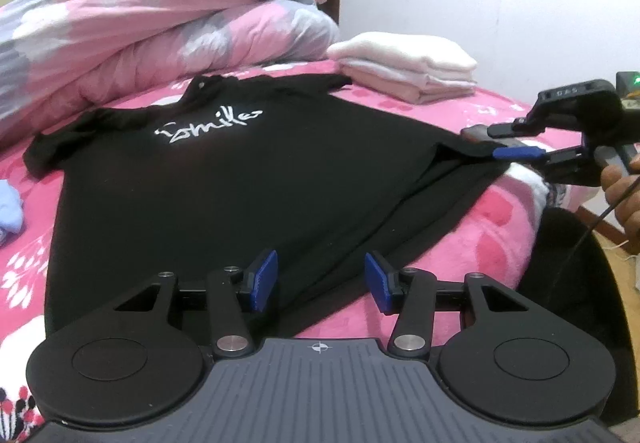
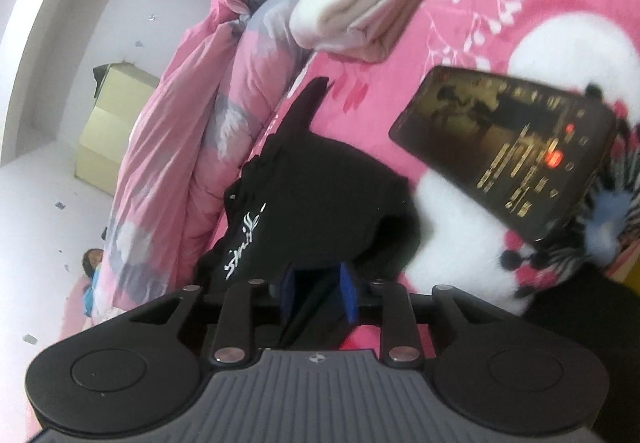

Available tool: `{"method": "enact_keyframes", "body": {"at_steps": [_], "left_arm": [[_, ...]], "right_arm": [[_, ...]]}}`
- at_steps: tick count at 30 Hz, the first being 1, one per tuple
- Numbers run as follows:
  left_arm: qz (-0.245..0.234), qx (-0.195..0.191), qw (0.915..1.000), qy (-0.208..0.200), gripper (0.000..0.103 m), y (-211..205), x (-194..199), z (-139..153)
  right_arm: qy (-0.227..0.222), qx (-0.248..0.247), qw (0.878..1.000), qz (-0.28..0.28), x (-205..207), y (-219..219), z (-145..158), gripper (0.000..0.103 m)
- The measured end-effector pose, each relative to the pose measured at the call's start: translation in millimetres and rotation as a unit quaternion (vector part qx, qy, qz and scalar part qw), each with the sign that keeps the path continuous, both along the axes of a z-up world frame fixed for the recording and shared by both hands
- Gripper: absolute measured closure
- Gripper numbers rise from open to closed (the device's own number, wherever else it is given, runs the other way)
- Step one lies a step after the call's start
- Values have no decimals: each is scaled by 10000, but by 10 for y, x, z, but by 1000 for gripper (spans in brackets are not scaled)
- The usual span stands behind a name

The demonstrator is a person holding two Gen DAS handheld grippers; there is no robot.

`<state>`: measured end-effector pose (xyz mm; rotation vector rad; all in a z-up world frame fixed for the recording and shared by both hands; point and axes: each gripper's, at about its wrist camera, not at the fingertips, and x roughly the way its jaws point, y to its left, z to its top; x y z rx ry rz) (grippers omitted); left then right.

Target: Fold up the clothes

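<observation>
A black T-shirt (image 1: 224, 179) with white script on the chest lies spread flat on the pink bed cover (image 1: 492, 227), collar at the far end. My left gripper (image 1: 322, 281) stands open just above the near hem, with its blue pads (image 1: 266, 279) on either side of the cloth. At the shirt's right bottom corner my right gripper (image 1: 516, 153) is shut on the fabric and draws it taut. In the right wrist view the black T-shirt (image 2: 312, 203) bunches up and runs between the fingers of the right gripper (image 2: 318, 297).
A rolled pink and grey quilt (image 1: 140, 23) lies behind the shirt. To its right sits a stack of folded pale clothes (image 1: 408, 63). A phone (image 2: 508, 151) with its screen lit rests on the cover beside the right gripper. A light blue garment (image 1: 8, 211) shows at the left edge.
</observation>
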<state>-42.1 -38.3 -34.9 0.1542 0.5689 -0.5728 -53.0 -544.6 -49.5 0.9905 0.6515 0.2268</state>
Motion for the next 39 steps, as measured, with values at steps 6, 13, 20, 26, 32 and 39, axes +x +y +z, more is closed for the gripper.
{"method": "enact_keyframes", "body": {"at_steps": [6,13,20,26,32,39], "left_arm": [[-19,111,9999,-46,54,-55,37,-28],[-93,93,9998,-115,54,-100,50,-47],[-270,133,9993,-210,55,-146,37,-67],[-360,86,9990,-247,55,-153,51,-84],[-403,10,9990,-186,55,-140,95,-124],[-461,27,9988,-171,55,-144,116,-152]], "right_arm": [[80,324,9991,275,179,26,-19,67],[354,441,9965,613,391,126,-38,65],[642,548,9944,641,537,159,-92,65],[963,703,9913,562,712,174,-178,66],[1063,614,9914,451,762,196,-171,71],[827,574,9941,399,686,188,-149,100]]}}
